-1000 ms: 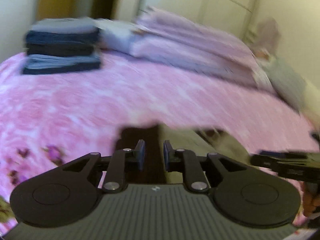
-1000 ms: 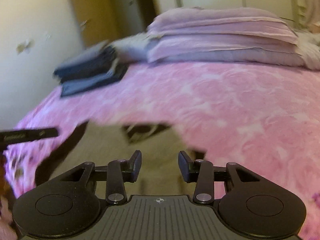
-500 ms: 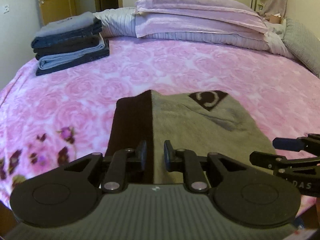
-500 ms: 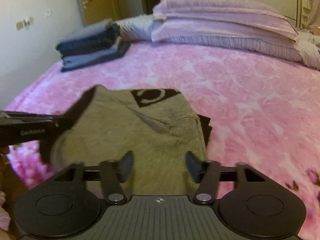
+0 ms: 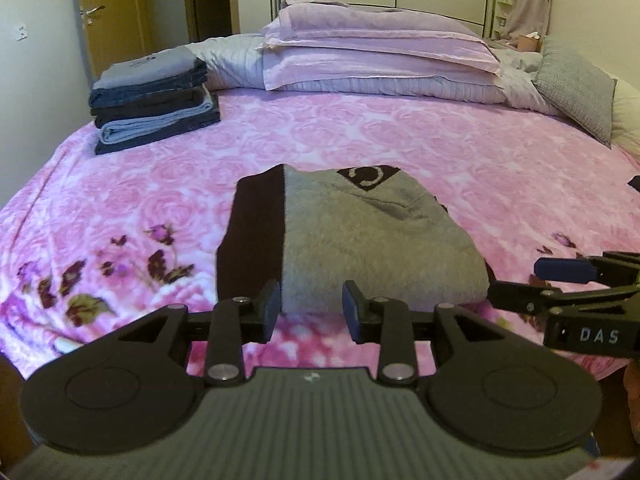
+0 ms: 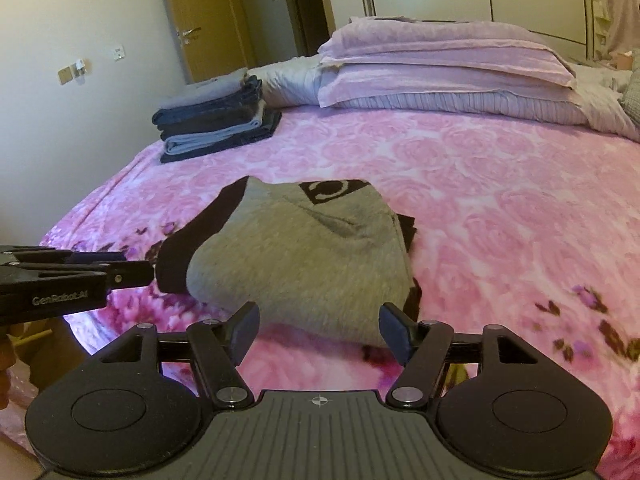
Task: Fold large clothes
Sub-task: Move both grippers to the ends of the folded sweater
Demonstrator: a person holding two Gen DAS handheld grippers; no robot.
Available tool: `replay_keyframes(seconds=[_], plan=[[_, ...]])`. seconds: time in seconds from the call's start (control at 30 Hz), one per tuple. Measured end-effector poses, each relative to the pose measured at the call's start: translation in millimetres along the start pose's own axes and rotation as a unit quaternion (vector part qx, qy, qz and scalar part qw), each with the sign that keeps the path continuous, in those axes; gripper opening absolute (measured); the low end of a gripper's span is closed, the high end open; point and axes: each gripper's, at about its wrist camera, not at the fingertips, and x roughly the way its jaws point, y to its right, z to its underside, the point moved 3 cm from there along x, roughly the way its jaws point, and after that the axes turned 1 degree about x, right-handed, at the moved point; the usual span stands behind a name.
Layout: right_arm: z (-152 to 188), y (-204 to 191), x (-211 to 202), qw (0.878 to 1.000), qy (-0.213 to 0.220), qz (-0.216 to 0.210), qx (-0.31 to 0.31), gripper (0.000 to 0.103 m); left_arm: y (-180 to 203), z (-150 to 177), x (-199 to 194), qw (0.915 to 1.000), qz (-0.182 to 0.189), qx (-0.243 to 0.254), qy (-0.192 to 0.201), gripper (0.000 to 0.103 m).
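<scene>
Two opening grippers' fingers (image 5: 271, 304) short of folded sweatshirt (image 5: 376, 240)

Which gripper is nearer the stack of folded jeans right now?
Left. The left gripper sits by the sweater's dark side, facing the stack; the right gripper is at the sweater's far side.
</scene>
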Motion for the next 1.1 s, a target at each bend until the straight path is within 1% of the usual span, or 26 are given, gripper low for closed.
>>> replay_keyframes(seconds=[0.17,0.3,0.43,0.47,0.53,0.63,0.7,0.77,0.87,0.9,0.93,0.97,1.0,1.07,1.1], plan=[[6,-9,-9,1.000,0.008,-0.009,0.007,0.063,-7,10,-16,1.0000,-0.006,0.002,0.001,0.033],[14,-17,-11,1.000,0.008,-0.014,0.007,0.063,-24,23,-21,0.9998,-0.002,-0.019,0.001,0.033],[25,-12,-3,1.000,0.002,-0.015,0.023,0.063,-44,39,-14,0.9988,0.009,-0.048,-0.007,0.032],[27,-9,0,1.000,0.000,-0.009,0.028,0.063,-49,42,-11,0.9985,0.010,-0.052,-0.012,0.030],[27,-2,6,0.999,0.001,0.005,0.036,0.062,-56,44,-1,0.9982,0.013,-0.056,-0.015,0.027],[24,9,14,0.999,0.011,0.022,0.042,0.051,-63,39,15,0.9981,0.022,-0.058,-0.007,0.023],[20,15,23,0.998,0.011,0.031,0.044,0.048,-65,31,28,0.9982,0.027,-0.054,0.002,0.021],[15,18,35,0.998,0.015,0.040,0.044,0.043,-66,22,41,0.9982,0.036,-0.045,0.015,0.019],[9,15,54,0.998,0.019,0.043,0.035,0.041,-64,9,64,0.9981,0.043,-0.024,0.036,0.017],[9,13,60,0.998,0.022,0.042,0.030,0.040,-64,7,73,0.9982,0.042,-0.019,0.038,0.016],[10,11,69,0.999,0.022,0.045,0.022,0.040,-65,6,82,0.9985,0.037,-0.012,0.038,0.016],[11,9,76,0.998,0.020,0.050,0.014,0.040,-66,7,94,0.9989,0.032,-0.009,0.032,0.013],[15,9,85,0.998,0.015,0.058,0.006,0.040,-68,10,104,0.9992,0.033,-0.008,0.020,0.011],[24,11,103,0.998,-0.010,0.069,-0.007,0.039,-69,17,122,0.9993,0.038,0.000,0.000,0.011],[29,12,110,0.997,-0.020,0.069,-0.012,0.039,-69,20,127,0.9993,0.037,0.006,0.000,0.011]])
